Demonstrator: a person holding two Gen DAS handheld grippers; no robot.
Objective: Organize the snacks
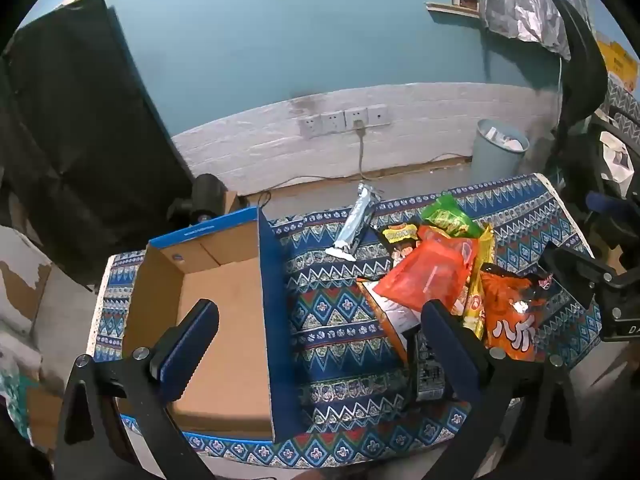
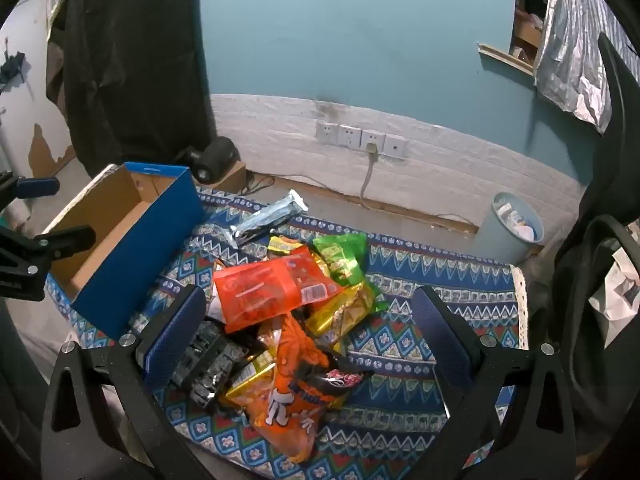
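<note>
A pile of snack packets lies on a patterned cloth: an orange-red pouch [image 1: 430, 276] [image 2: 262, 290] on top, a green packet [image 1: 450, 218] [image 2: 344, 258], an orange packet with white characters [image 1: 512, 316] [image 2: 294, 396], a gold packet [image 2: 344, 314], a dark packet [image 2: 208, 354]. A silver bar [image 1: 358, 222] [image 2: 268, 216] lies apart behind. An open blue cardboard box [image 1: 224, 320] [image 2: 132, 256] stands left, empty. My left gripper [image 1: 320, 332] is open above the box's right wall. My right gripper [image 2: 308, 316] is open above the pile.
The patterned cloth [image 1: 340, 332] [image 2: 440, 300] covers a small table. A grey bin [image 1: 498, 152] [image 2: 514, 228] stands on the floor behind. A wall with sockets [image 2: 360, 138] is at the back. A dark chair [image 2: 600, 240] is at the right.
</note>
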